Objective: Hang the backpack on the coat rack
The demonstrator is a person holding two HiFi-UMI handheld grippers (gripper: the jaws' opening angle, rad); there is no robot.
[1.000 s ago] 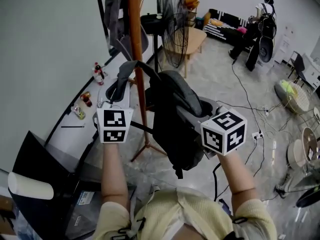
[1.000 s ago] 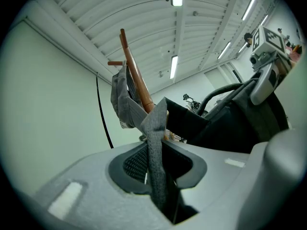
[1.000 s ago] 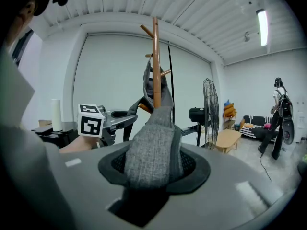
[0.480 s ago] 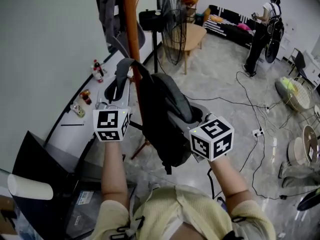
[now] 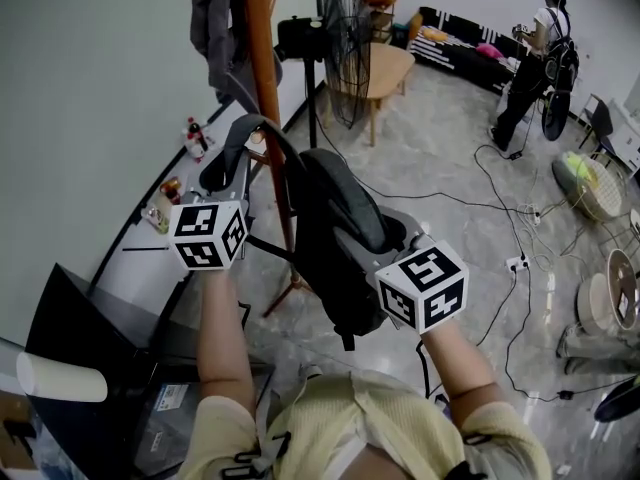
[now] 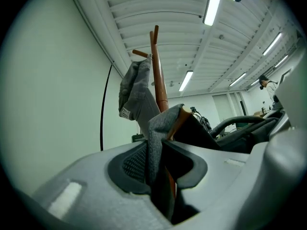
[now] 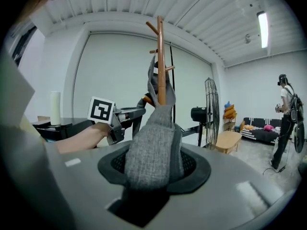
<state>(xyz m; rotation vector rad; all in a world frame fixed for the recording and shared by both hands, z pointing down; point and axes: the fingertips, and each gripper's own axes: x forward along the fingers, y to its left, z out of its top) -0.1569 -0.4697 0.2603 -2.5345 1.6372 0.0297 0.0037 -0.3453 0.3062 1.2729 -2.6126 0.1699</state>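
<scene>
Wooden rack pegs (image 7: 153, 29) show in gripper views only.

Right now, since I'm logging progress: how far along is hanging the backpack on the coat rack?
Done: the backpack is held up off the floor beside the coat rack. In hand: the left gripper, jaws closing, has a grey strap between them; the right gripper clamps the padded strap. Left: no strap is over a peg yet, so hooking on and releasing remain.

The head camera is looking steeply down from above; the two gripper views are peering close along their jaws, all catching the coat rack (image 5: 262, 68).
</scene>
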